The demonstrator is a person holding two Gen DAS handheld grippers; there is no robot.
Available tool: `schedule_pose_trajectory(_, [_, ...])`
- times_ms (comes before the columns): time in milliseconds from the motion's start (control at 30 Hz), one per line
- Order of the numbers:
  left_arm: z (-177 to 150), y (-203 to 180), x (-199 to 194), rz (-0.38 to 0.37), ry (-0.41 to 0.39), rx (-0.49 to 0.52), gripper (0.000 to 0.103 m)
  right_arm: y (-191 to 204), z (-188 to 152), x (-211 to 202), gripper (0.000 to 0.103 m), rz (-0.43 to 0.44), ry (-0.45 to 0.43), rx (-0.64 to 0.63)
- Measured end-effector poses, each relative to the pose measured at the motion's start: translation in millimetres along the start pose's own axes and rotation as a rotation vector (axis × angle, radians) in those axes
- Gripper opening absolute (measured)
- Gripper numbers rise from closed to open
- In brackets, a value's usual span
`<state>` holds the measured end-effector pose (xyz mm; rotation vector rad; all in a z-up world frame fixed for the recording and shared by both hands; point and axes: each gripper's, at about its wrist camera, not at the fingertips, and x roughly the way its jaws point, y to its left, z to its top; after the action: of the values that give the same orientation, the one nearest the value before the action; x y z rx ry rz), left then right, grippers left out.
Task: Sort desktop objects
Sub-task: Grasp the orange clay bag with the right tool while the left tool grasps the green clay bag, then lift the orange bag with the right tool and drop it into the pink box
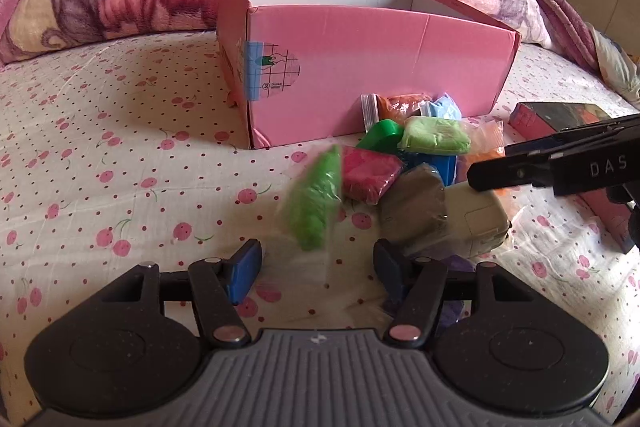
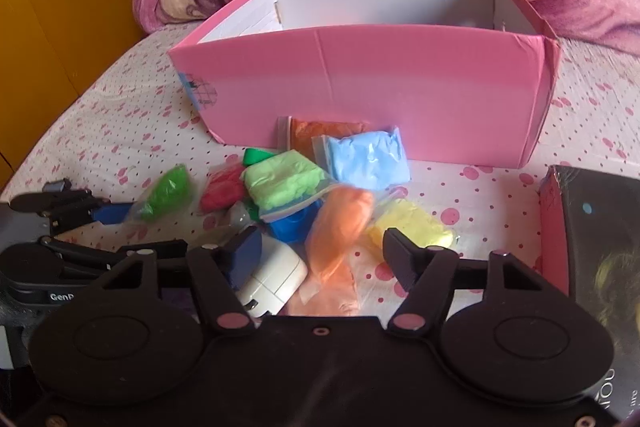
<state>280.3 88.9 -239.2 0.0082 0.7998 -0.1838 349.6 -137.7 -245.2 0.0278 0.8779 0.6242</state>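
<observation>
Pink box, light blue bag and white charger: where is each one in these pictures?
pink box (image 2: 360,75), right wrist view, on its front wall.
light blue bag (image 2: 366,159), right wrist view, on its bulging middle.
white charger (image 1: 476,223), left wrist view, on its top face.

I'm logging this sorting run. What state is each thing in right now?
Pink cardboard box: open-topped, upright, nothing visible inside.
Left gripper: open, holding nothing.
Right gripper: open, holding nothing.
Bright green clay bag: blurred, in front of the left gripper, ungripped.
Orange clay bag: blurred, between the right gripper's fingers, ungripped.
Light blue clay bag: sealed, lying before the box.
Dark printed box: closed.
</observation>
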Motion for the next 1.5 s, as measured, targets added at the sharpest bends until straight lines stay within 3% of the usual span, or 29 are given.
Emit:
schedule_pose_trajectory(167, [3, 3, 0, -0.003, -0.019, -0.03, 0.061, -7, 0, 3, 0.054, 0.028, -0.009, 0.038])
schedule_pose_trajectory(300, [6, 6, -1, -0.004, -0.036, -0.057, 0.061, -12, 0, 6, 0.043, 0.05, -0.017, 0.068])
schedule_pose_trajectory(433, [8, 9, -2, -0.005, -0.053, -0.085, 0.045, -13, -1, 11, 0.04, 0.061, -0.017, 0.084])
schedule_pose_trajectory(567, [9, 12, 4, -0.019, -0.059, -0.112, 0.045, -16, -2, 11, 0.037, 0.074, -0.016, 0.098])
schedule_pose_trajectory(633, [11, 11, 6, -0.021, -0.064, -0.111, 0.042, -18, -3, 11, 0.021, 0.087, -0.014, 0.107])
schedule_pose_trajectory(667, [12, 10, 7, -0.022, -0.066, -0.108, 0.038, -19, -3, 11, 0.018, 0.093, -0.014, 0.11])
schedule_pose_trajectory(867, [14, 4, 7, -0.014, -0.074, -0.092, 0.032, -26, 2, 0, 0.016, 0.127, -0.039, 0.13])
schedule_pose_trajectory(1333, [18, 15, 14, -0.028, -0.096, -0.124, 0.031, -47, 25, -47, 0.016, 0.183, -0.163, 0.19])
schedule_pose_trajectory(1500, [14, 15, 12, -0.038, -0.101, -0.142, 0.032, -27, 31, -41, 0.016, 0.212, -0.181, 0.199])
